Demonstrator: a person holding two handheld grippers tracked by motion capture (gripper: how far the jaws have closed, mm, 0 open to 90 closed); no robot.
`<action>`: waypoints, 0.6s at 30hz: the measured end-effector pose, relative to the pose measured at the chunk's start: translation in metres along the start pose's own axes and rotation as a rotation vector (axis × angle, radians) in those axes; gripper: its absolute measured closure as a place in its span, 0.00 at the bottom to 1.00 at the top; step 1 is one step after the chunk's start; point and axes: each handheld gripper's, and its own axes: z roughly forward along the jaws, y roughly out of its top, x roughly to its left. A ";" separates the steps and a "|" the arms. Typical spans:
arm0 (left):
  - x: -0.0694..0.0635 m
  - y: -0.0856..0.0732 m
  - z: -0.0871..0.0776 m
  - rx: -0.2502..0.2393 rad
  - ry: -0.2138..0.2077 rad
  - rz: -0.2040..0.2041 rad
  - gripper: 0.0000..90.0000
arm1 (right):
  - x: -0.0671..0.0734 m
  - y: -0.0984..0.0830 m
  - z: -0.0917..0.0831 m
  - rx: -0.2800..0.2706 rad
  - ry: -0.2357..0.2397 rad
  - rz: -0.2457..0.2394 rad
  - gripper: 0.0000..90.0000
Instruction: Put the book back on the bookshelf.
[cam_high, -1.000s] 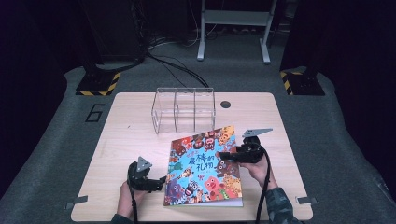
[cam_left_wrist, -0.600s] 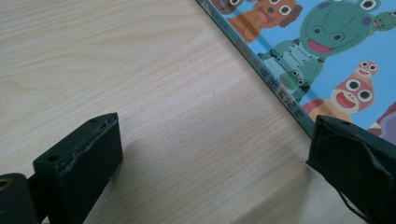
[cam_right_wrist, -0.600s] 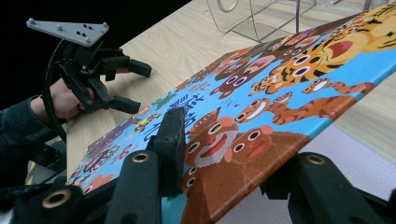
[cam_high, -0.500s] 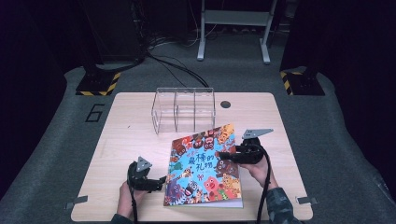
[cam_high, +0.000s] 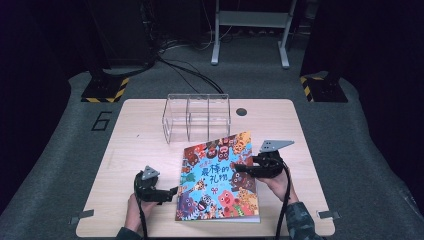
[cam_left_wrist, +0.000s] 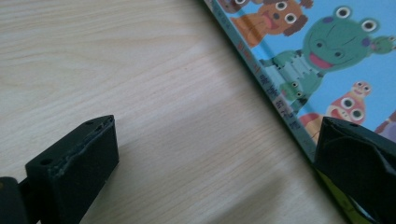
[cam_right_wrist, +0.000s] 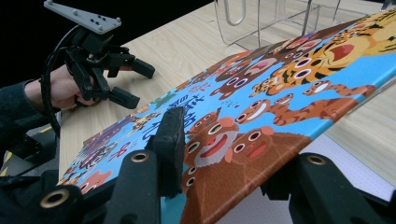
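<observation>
Right hand-held gripper (cam_high: 240, 168) clamped on lifted book cover (cam_high: 220, 167), apparently its edge.

Book (cam_high: 217, 182) before rack (cam_high: 196, 117) on table (cam_high: 130, 130)

The black two-jaw left tool (cam_high: 172, 192) carries a small grey three-cornered plate at its 12 o'clock, and a black cable trails from it toward 6 o'clock. The black right tool (cam_high: 239, 168) bears a larger grey three-cornered plate pierced with small holes. Brass-coloured rivets sit in its black arms. The right forearm wears a dark camouflage sleeve (cam_high: 299, 225).
</observation>
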 end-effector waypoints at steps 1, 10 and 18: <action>0.001 0.002 0.000 -0.007 -0.005 -0.002 0.00 | 0.000 0.000 0.000 -0.003 -0.001 -0.001 0.65; 0.002 0.017 -0.003 -0.035 -0.062 -0.047 0.00 | 0.003 0.001 -0.001 -0.020 0.002 -0.037 0.65; 0.002 0.026 0.005 -0.045 -0.094 -0.094 0.00 | 0.003 -0.001 -0.001 -0.040 0.001 -0.063 0.65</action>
